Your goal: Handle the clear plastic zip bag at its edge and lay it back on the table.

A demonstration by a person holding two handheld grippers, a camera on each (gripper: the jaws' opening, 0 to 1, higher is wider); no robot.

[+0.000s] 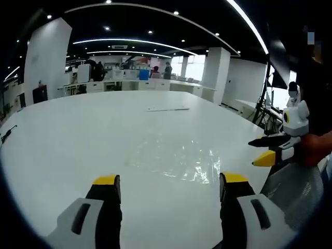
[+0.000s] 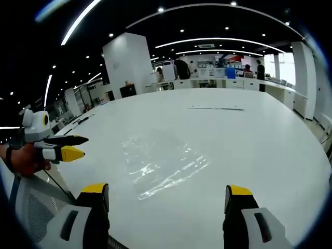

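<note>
A clear plastic zip bag [image 1: 176, 155] lies flat on the white table [image 1: 78, 135], glinting under the ceiling lights. My left gripper [image 1: 170, 181] hovers just short of the bag's near edge, jaws wide apart with nothing between them. From the right a hand brings in my right gripper [image 1: 270, 149], off the bag's right side. In the right gripper view the bag [image 2: 161, 161] lies just beyond my right gripper [image 2: 167, 191], which is open and holds nothing. My left gripper [image 2: 66, 147] sits at the left, past the table [image 2: 270, 145] edge.
A thin long strip [image 1: 167, 109] [image 2: 215, 108] lies farther back on the table. A grey mesh chair [image 1: 290, 192] [image 2: 31, 218] stands by the table's near edge. A dark cable [image 1: 8, 134] rests at the far left. Desks, white columns and people fill the background.
</note>
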